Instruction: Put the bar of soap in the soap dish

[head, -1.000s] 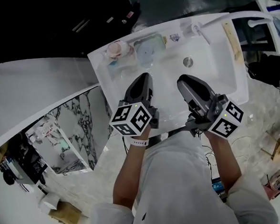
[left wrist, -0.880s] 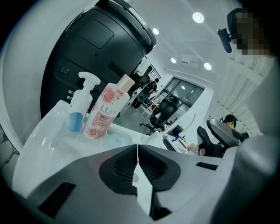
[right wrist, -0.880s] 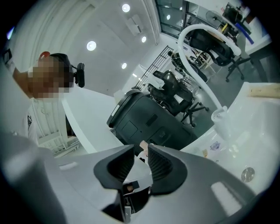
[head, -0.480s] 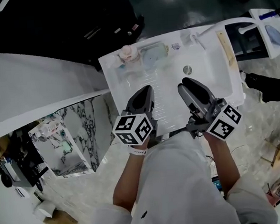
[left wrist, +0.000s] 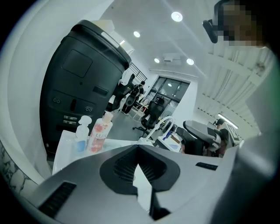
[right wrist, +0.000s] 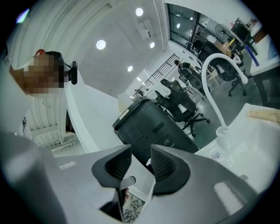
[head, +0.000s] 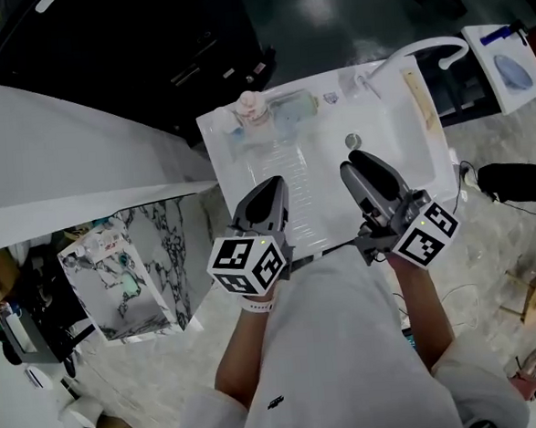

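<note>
Sink [head: 237, 169] is directly below the person. On the sink's back ledge, left of the faucet [head: 422, 53], a pink bottle [head: 250, 107], a spray bottle [left wrist: 81, 135] and the pale blue-green soap dish [head: 293, 109] stand close together. They probably sit there to stay out of the wet basin yet within reach of the water.

Bar of soap: cannot be made out as a separate thing. The dish is too small in the head view to tell whether the soap lies in it. Neither tool carries it, so my guess is that it is already in the dish.

Left hand-held gripper [head: 271, 185]: over the sink's near edge, jaws closed tip to tip, nothing pinched, touching nothing.

Right hand-held gripper [head: 356, 161]: also over the sink's near edge, well short of the dish. Its jaws have just been opening and now stand partly apart, with nothing between them.

Both are held level and clear of the sink, which reads as a rest pose, not a reach.
</note>
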The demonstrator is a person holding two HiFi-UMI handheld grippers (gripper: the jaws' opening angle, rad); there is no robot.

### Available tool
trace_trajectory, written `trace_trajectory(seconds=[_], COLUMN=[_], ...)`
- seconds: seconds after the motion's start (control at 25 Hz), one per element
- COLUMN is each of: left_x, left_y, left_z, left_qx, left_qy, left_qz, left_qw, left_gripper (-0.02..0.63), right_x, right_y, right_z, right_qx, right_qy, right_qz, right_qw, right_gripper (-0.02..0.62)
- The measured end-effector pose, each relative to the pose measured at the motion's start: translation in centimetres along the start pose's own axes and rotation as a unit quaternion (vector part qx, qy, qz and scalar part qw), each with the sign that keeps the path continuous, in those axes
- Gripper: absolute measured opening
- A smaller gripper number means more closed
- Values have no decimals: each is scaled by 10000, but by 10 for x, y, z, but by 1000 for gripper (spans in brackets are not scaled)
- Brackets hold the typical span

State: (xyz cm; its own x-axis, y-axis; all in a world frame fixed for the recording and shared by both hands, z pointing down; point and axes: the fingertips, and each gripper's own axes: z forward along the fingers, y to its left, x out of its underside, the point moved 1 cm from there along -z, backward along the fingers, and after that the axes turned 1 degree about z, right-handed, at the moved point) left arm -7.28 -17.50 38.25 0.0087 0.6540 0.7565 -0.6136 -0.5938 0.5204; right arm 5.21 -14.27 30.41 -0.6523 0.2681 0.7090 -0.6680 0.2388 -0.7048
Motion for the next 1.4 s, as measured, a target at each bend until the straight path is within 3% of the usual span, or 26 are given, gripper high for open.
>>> trace_trajectory(seconds=[0.6,0.88,1.4], left_x=[-27,-27,-41], left_y=[-35,-37,-30], left_z=[-67,-98,-126], left_qx=[210,173,200], left_qy=[-416,-532,-921], left_qz=[535,691,567], left_qw=[9975,9960,9939], left_gripper=[9,9,9], right_x=[-17,-17,-10], right_y=[56,69,86], right_z=[-24,-41,-53], right_qx=[-77,49,535], right_qy=[-438,-408,-251], right_qz=[-629,-1143,-2420], right_qw=[9970,9926,9685], right_gripper=[130,130,124])
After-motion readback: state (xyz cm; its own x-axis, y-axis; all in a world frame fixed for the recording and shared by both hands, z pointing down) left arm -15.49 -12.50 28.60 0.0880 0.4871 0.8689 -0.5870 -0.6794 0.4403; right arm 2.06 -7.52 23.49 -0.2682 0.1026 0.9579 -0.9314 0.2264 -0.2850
